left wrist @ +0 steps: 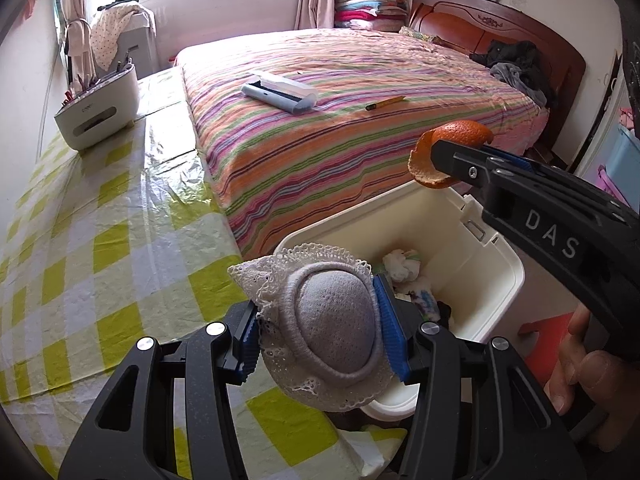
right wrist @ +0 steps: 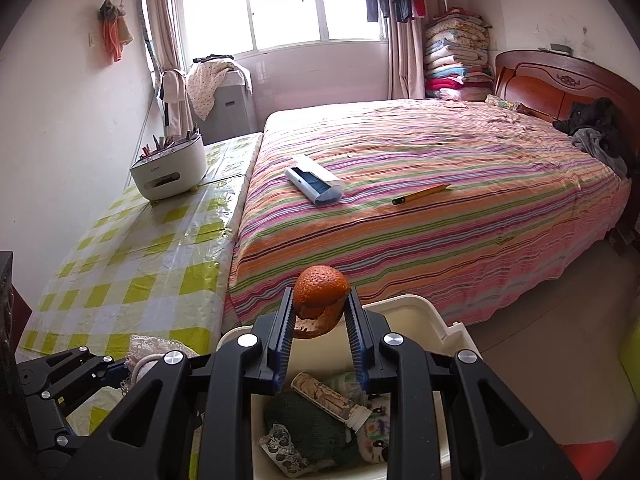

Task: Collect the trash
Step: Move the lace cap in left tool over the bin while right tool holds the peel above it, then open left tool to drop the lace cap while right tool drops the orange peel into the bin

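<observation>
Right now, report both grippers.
Left gripper: shut on a lace-trimmed grey pad.
Right gripper: shut on orange peel over the bin.

A bed (right wrist: 440,208) with a striped cover fills the middle of the room, a wooden headboard (right wrist: 568,80) at its far end. On the cover lie a long white and blue case (right wrist: 314,182) and, near it, a yellow pencil (right wrist: 420,194). Dark clothes (right wrist: 600,128) are heaped by the headboard. Beside the bed stands a table (right wrist: 132,264) under a green checked plastic cloth, bearing a white holder (right wrist: 170,170) full of pens. Folded quilts (right wrist: 458,58) are stacked in the corner by the window (right wrist: 316,20).
</observation>
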### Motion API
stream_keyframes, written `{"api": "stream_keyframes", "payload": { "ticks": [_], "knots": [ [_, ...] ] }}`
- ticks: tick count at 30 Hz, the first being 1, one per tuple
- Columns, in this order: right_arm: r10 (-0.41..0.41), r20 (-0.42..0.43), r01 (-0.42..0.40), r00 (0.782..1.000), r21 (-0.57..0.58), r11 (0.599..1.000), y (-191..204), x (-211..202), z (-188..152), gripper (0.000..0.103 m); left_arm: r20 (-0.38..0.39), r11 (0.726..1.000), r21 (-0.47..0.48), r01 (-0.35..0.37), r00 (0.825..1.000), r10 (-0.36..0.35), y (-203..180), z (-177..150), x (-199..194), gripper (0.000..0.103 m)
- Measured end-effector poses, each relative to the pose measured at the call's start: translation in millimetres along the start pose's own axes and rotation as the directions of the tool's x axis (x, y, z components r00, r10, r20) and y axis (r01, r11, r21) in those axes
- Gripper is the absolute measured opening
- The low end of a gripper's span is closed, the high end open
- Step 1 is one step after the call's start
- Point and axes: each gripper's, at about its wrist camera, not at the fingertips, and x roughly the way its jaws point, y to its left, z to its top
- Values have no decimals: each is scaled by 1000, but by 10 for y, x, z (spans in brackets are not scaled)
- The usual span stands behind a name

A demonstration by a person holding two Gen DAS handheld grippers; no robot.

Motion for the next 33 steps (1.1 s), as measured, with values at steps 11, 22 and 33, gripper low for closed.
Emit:
{"api": "stream_keyframes", "payload": {
  "ticks": [11,22,33],
  "knots": [
    [-31,2,31,1000,58,998,-248,-25,6,25,-46,1000,11,20,999,-19,-136,39,223,49],
    [-57,-2,57,998,86,995,-421,-50,-2,26,-87,999,40,27,996,-24,-312,85,429,52],
    [-69,-10,69,998,119,990,-523,-36,-23,31,-22,999,45,12,1000,-11,-265,115,261,78]
  ]
}}
